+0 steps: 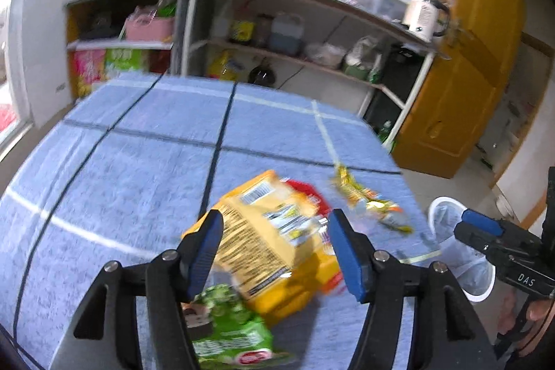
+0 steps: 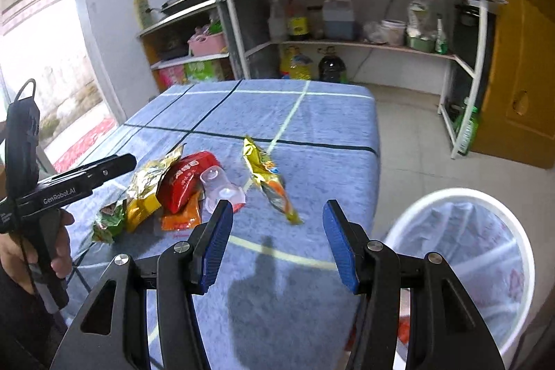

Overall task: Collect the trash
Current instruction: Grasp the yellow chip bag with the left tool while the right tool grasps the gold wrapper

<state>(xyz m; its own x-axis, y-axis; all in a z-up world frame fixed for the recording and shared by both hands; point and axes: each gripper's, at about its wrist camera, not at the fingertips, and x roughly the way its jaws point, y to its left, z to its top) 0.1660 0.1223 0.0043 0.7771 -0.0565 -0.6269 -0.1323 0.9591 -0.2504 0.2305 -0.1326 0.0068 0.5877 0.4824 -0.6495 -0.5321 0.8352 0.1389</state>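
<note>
**Both tongs spread over the wrapper pile, nothing gripped**

Left gripper point(image 1: 275, 248): jaws spread wide, empty, hovering right over the yellow snack bag point(image 1: 267, 241). The bag shows between the blue pads, but whether they touch it I cannot tell; the left wrist view is motion-blurred. Green wrapper point(image 1: 225, 328) lies just under the left finger, touching the yellow bag. A red packet point(image 1: 305, 189) pokes out behind the yellow bag.

Right gripper point(image 2: 275, 245): jaws spread, empty, above bare blue tablecloth point(image 2: 312, 134) near the table's front edge. The nearest piece is a yellow-orange wrapper point(image 2: 267, 175), lying apart from the pile and just ahead of the fingertips. A clear plastic cup point(image 2: 218, 186) lies on its side touching the red packet, with an orange sachet point(image 2: 182, 217) beside it.

White bin point(image 2: 461, 262), lined with a bag, stands on the floor just off the table's right edge; something red is already visible near its base. Shelving with kitchen items at the back.

Task looks early: most trash is on the table.

Risks, as judgement:
- Left jaws straddle overlapping wrappers, so closing may pinch two at once, or slip off the slick foil and drag the pile.
- The green wrapper under the finger could get swept toward the edge.
- The light cup may roll if nudged.
- The two grippers are near each other, so they may collide on the way to the bin.
</note>
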